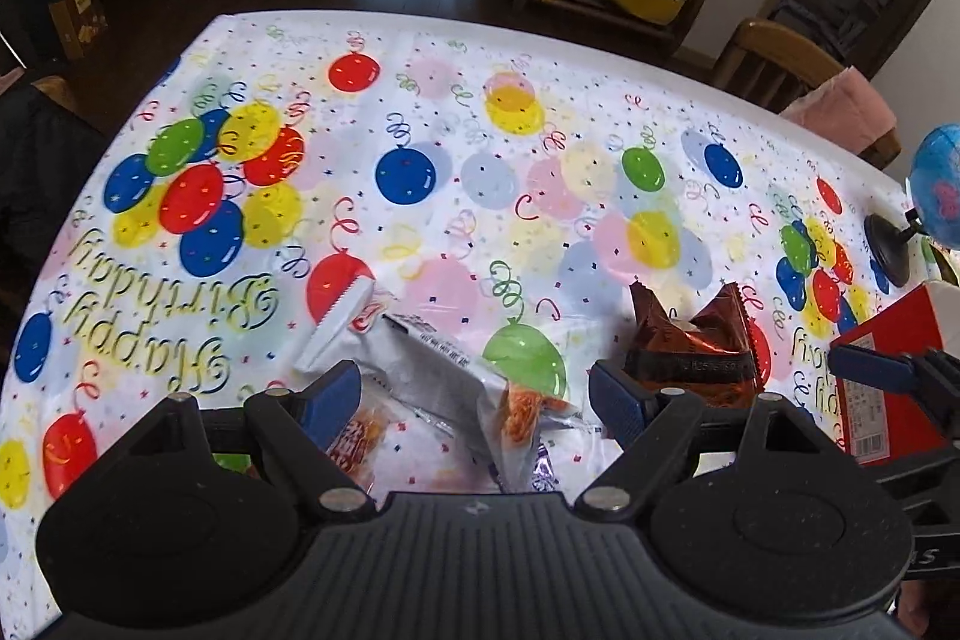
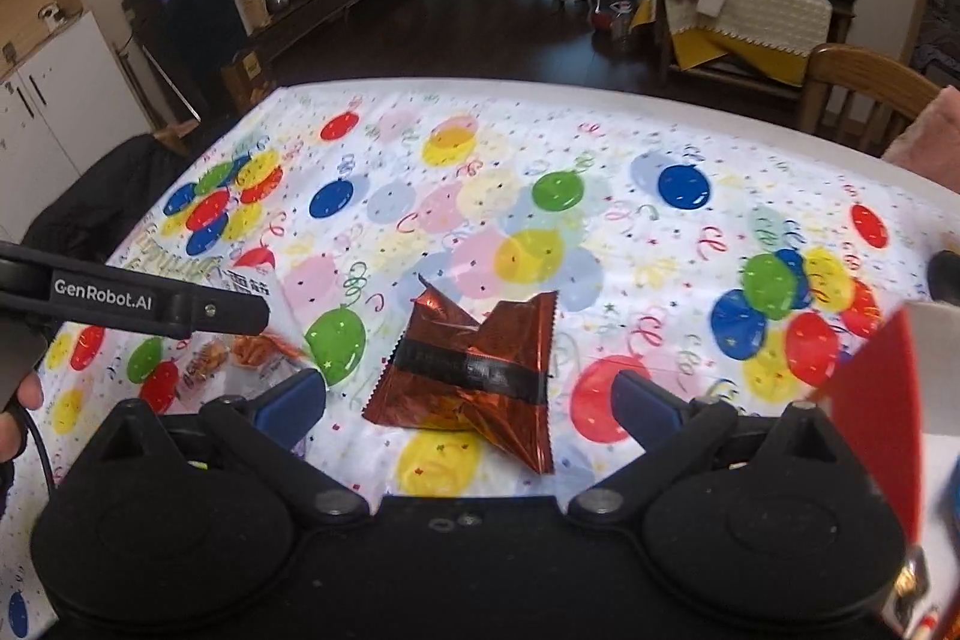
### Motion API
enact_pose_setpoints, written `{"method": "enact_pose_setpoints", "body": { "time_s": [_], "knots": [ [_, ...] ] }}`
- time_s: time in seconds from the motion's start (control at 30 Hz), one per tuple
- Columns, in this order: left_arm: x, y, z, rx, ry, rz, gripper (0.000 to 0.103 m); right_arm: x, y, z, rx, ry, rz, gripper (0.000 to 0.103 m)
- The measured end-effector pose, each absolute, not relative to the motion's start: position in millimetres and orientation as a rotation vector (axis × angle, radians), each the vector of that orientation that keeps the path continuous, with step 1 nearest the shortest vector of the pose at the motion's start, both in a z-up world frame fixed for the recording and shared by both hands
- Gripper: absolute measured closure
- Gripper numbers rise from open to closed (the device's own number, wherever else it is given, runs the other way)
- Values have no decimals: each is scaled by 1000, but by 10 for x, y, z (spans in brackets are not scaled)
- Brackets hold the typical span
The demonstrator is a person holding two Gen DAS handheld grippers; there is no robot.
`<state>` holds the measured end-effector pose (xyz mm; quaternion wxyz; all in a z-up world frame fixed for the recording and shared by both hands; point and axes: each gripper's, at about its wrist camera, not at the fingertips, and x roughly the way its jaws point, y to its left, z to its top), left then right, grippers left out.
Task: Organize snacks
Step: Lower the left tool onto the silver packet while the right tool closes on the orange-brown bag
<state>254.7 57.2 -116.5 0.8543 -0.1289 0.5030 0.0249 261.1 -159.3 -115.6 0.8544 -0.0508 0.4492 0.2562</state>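
A white and orange snack packet (image 1: pixel 420 370) lies on the balloon tablecloth between the open fingers of my left gripper (image 1: pixel 474 400). A crumpled red-brown foil packet (image 2: pixel 474 370) lies flat between the open fingers of my right gripper (image 2: pixel 468 409); it also shows in the left wrist view (image 1: pixel 696 346). A red box (image 1: pixel 888 394) stands at the right, its edge in the right wrist view (image 2: pixel 870 412). The white packet shows at the left in the right wrist view (image 2: pixel 258 346), partly behind the left gripper's arm (image 2: pixel 132 301).
A small globe (image 1: pixel 939 184) on a black stand (image 1: pixel 888 244) sits at the table's right edge. A wooden chair (image 2: pixel 864 94) with a pink cloth stands behind the far right side. A dark chair (image 2: pixel 108 196) is at the left. The tablecloth (image 1: pixel 456 148) stretches ahead.
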Motion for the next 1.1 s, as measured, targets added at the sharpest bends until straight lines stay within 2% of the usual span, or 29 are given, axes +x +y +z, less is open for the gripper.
{"method": "enact_pose_setpoints", "body": {
  "time_s": [0.43,0.47,0.5,0.63,0.7,0.77,0.83,0.9,1.1],
  "knots": [
    [2830,627,-1428,-313,1136,48,21,2920,-1473,-1510,-93,1016,537,3],
    [2835,622,-1448,-310,1142,52,22,2928,-1473,-1536,-88,1021,534,4],
    [2840,614,-1471,-305,1151,51,30,2932,-1474,-1558,-83,1026,531,4],
    [2846,581,-1515,-281,1159,57,37,2941,-1476,-1615,-59,1037,533,14],
    [2848,574,-1511,-268,1155,62,49,2941,-1468,-1631,-50,1041,535,23],
    [2853,568,-1508,-250,1152,68,57,2936,-1460,-1643,-39,1044,541,30],
    [2847,567,-1503,-241,1147,69,59,2918,-1451,-1638,-48,1034,536,32],
    [2834,564,-1500,-232,1140,72,61,2897,-1449,-1625,-56,1023,538,39],
    [2778,587,-1454,-225,1115,80,66,2821,-1529,-1553,-33,999,517,45]
  ]
}}
